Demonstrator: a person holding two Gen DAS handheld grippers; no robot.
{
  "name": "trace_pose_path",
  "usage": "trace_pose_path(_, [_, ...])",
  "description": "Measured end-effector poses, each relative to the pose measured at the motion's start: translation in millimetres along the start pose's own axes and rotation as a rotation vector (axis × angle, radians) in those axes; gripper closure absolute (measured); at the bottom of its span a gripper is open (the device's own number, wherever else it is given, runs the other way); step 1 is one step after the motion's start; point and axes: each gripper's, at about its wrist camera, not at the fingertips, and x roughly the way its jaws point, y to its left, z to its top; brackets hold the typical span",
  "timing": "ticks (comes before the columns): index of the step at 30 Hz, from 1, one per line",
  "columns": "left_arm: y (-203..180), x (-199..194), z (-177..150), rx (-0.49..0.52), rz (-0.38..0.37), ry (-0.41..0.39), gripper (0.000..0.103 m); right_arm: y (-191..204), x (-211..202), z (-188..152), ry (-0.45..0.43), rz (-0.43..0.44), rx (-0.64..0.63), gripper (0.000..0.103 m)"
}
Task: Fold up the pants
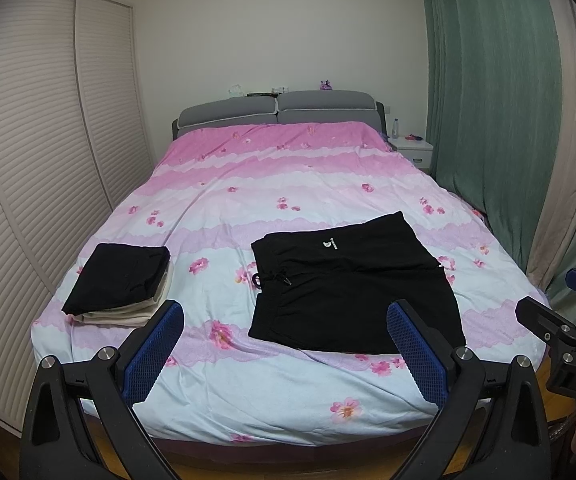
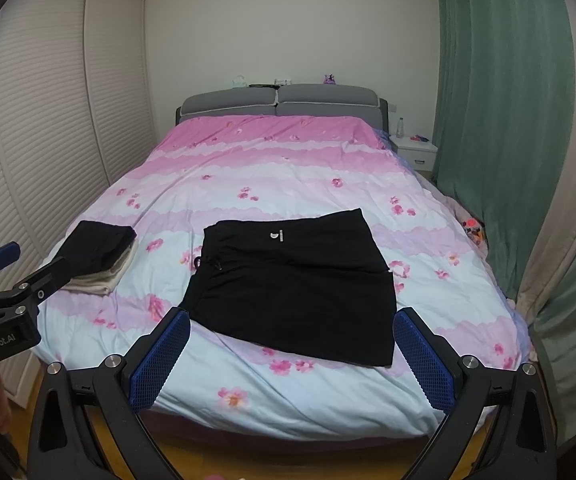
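Floral bed [image 1: 288, 208], black pants [image 1: 352, 284] flat, folded stack [image 1: 120, 284] apart

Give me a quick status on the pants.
Both tongs open, empty, off the bed. Black pants spread flat, unfolded. Folded stack off left; nothing blocking.

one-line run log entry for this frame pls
stage: pre-grasp | left gripper: open, empty | right gripper: open, empty | black pants: spread flat on bed | folded stack: left of pants
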Motion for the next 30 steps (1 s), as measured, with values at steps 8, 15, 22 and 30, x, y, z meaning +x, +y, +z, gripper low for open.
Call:
trace_pose_path(8, [-0.7,18.5,0.4,-0.005,0.011,0.035,0.000,2.3,12.2,0.3,0.023,0.007,-0.012,0.001])
trace_pose_path(15, [7.6,53.4,-12.1,-0.006,0.045,0.117,0.000,7.7,41.9,-2.9,0.085,0.019,-0.018,0.001])
trace_pose_path(22, [33.0,131.3,-25.0,-0.017,0.051,0.267,0.000,24.1,108.0,-11.6,0.204,0.047,-0.014,0.001])
trace_pose_path(30, [55.1,255.2,-42.2,-0.046,-0.021,0.419,0.000,33.5,210.1,-23.8,0.347,0.021,0.099,0.001])
